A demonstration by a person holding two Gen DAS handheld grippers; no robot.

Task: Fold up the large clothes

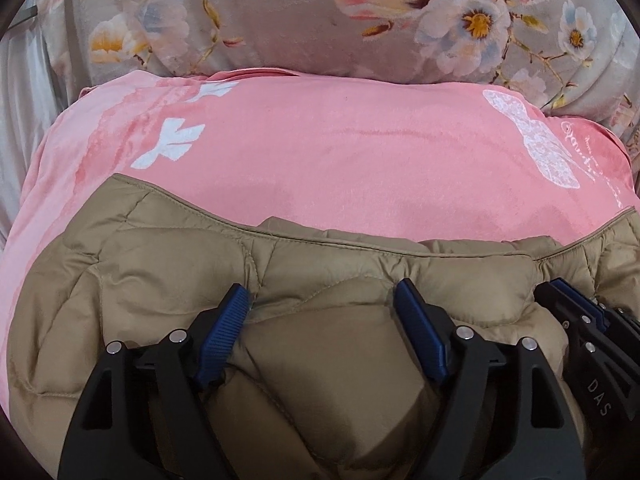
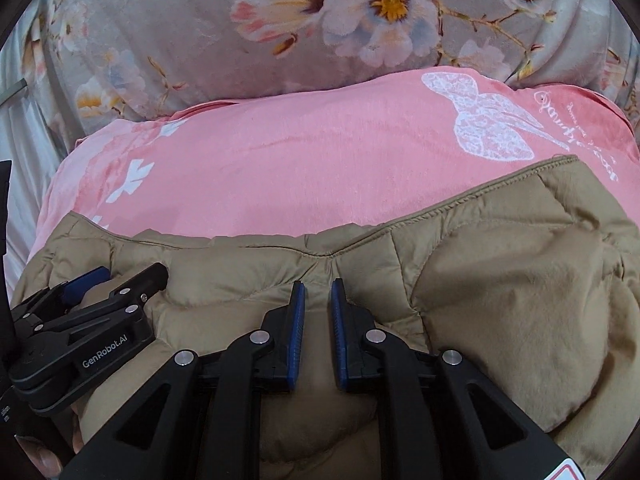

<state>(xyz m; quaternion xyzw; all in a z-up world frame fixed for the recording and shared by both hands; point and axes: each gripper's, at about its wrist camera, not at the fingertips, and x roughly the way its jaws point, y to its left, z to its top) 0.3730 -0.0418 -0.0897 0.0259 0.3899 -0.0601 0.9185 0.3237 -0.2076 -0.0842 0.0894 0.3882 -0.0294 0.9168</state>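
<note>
while the tan quilted puffer jacket [image 1: 328, 360] lies bunched on the pink plush blanket with white butterfly print [image 1: 340, 152], both tools sit low over its near edge, likely to gather a fold. the left gripper [image 1: 324, 300] is spread wide across a padded panel; the right gripper [image 2: 318, 296] is nearly pressed together, though whether it pinches cloth i cannot tell. only the right view shows the jacket's far bound hem [image 2: 520, 178], the grey floral quilt [image 2: 200, 40] beyond.

"GenRobot.AI" on left claw [image 2: 108, 300], "DAS" on right claw [image 1: 576, 304]
</note>
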